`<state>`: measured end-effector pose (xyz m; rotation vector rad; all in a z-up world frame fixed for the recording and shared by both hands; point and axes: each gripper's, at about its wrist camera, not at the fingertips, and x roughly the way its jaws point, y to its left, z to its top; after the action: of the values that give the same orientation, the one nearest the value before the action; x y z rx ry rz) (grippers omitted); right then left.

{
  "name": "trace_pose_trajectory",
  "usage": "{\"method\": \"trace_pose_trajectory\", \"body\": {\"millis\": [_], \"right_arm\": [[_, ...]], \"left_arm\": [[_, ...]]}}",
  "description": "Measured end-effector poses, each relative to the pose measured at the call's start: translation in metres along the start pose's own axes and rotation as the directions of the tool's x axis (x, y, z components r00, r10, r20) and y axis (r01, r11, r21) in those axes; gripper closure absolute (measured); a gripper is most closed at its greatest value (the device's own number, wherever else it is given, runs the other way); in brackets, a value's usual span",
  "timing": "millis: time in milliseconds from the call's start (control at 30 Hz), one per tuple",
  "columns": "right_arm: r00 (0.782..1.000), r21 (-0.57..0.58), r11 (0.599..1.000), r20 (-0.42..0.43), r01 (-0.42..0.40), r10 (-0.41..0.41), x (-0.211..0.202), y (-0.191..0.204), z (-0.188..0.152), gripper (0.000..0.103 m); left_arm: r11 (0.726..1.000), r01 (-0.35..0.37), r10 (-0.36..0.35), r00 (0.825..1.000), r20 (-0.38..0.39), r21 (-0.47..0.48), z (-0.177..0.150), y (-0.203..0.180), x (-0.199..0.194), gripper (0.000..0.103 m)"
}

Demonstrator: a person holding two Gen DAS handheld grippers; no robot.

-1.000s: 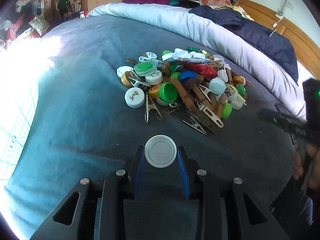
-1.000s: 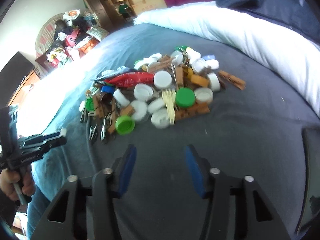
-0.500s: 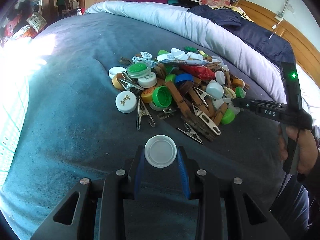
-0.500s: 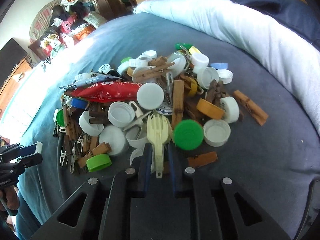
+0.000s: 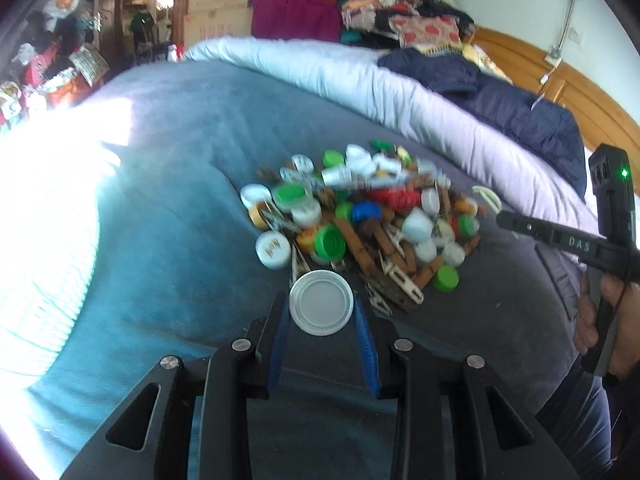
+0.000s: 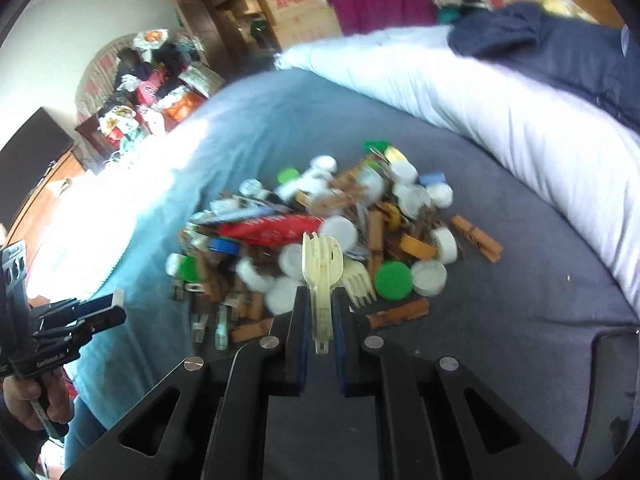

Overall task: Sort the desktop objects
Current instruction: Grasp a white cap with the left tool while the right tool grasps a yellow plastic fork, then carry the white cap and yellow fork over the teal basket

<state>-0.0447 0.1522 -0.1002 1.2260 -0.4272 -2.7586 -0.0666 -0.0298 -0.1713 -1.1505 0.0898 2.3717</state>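
The right gripper (image 6: pixel 320 312) clamps a cream plastic fork (image 6: pixel 321 268) by its thin, probably light and slippery handle. The left gripper (image 5: pixel 321 308) pinches a round white plastic lid (image 5: pixel 321 303) across its rim.

Daylit and bright. Blown-out glare across the left of the blue blanket (image 5: pixel 168 208). Motion-blurred pile of caps and clothespins (image 6: pixel 320 224) in both views. Strong fisheye bending, dark vignetted corners.

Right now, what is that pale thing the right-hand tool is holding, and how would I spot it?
Look at the heap of caps and clothespins on the blue bedspread. At its near edge the right gripper pinches a cream plastic fork by its handle, tines pointing away.
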Motion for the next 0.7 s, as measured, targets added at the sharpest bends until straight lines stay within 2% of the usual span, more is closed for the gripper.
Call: {"method": "trace_pose_trajectory", "body": {"millis": [200, 400, 700], "right_arm": [[0.999, -0.057, 0.998, 0.046, -0.020, 0.023, -0.013, 0.037, 0.025, 0.092], [0.994, -0.120, 0.991, 0.080, -0.059, 0.068, -0.018, 0.083, 0.052, 0.092], [0.987, -0.221, 0.969, 0.091, -0.114, 0.136, -0.014, 0.161, 0.079, 0.092]], "left_arm": [[0.997, -0.071, 0.072, 0.994, 0.087, -0.006, 0.021, 0.012, -0.045, 0.070], [0.989, -0.141, 0.145, 0.976, 0.163, -0.035, 0.039, 0.039, -0.087, 0.070], [0.962, -0.248, 0.265, 0.949, 0.173, -0.114, 0.051, 0.094, -0.119, 0.070]]}}
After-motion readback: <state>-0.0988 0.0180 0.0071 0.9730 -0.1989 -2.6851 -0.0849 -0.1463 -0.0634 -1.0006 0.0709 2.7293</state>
